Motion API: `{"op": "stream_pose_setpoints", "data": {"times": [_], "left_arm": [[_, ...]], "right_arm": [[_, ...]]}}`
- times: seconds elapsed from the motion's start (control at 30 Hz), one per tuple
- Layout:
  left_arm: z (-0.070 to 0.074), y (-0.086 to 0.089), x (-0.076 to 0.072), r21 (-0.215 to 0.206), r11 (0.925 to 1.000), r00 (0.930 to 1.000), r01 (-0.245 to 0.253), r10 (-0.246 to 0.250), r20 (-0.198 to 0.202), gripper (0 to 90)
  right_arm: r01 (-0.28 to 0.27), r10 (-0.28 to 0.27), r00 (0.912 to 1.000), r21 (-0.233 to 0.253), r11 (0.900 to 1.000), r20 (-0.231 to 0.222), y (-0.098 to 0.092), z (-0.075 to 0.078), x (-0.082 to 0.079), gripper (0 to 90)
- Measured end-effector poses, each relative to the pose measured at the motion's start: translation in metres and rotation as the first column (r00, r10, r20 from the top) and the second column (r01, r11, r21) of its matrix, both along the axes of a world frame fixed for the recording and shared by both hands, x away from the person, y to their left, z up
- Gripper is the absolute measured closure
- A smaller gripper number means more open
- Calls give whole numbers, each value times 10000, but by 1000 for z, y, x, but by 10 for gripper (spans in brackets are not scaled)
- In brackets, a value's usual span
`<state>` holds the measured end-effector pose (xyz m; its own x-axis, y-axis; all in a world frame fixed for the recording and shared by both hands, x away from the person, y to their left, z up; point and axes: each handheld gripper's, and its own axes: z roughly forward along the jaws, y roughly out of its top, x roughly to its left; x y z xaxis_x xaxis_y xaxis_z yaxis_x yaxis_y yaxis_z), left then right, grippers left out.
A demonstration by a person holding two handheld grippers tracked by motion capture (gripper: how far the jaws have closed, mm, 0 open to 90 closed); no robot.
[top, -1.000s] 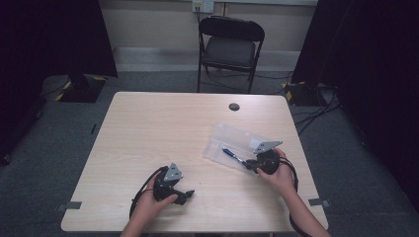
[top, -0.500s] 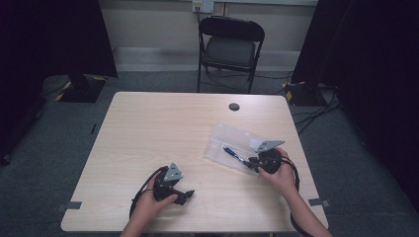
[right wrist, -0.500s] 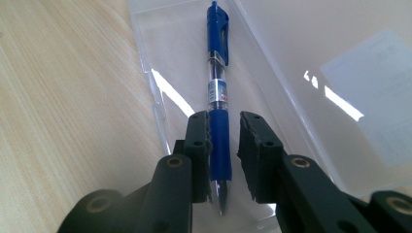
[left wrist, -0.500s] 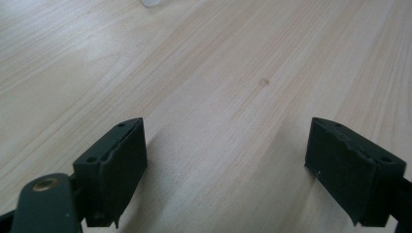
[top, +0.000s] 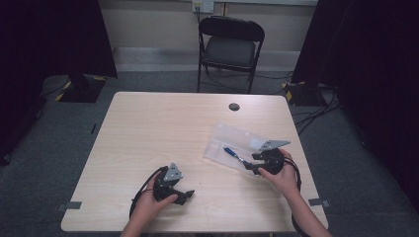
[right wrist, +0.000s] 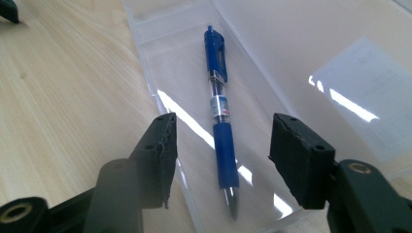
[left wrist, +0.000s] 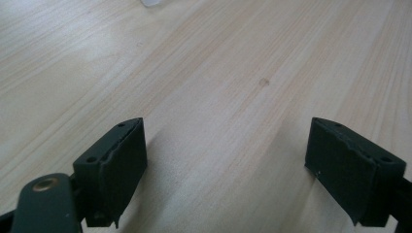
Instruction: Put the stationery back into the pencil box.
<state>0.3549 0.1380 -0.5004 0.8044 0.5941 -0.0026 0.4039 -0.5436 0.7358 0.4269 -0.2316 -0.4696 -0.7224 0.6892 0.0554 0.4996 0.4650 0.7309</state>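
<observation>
A blue retractable pen [right wrist: 219, 121] lies flat in a shallow clear plastic case [right wrist: 311, 58] on the right side of the worktop [top: 163, 128], with its tip toward the near edge and its clip end toward the far edge. The right tool [right wrist: 221, 160] is poised low over the pen's near end, its jaws spread and straddling the rubber grip section without contact. The left tool [left wrist: 223, 165] rests near the worktop's near left edge, its jaws wide apart over bare wood. The pen appears light, rigid and slim; its smooth barrel is likely to roll or slip, so the soft grip sleeve offers the surest hold. The case appears thin and light and may slide when touched.
</observation>
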Motion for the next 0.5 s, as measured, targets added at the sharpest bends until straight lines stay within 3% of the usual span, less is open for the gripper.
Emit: {"op": "stream_pose_setpoints", "data": {"times": [0.13,0.5], "left_arm": [[0,0,0,2,10000,10000,1,-1,2,147],[0,0,0,-3,10000,10000,1,-1,1,147]], "right_arm": [[63,-64,10000,95,9999,73,0,2,-2,319],[-110,110,9999,302,9995,10,0,8,-9,285]]}}
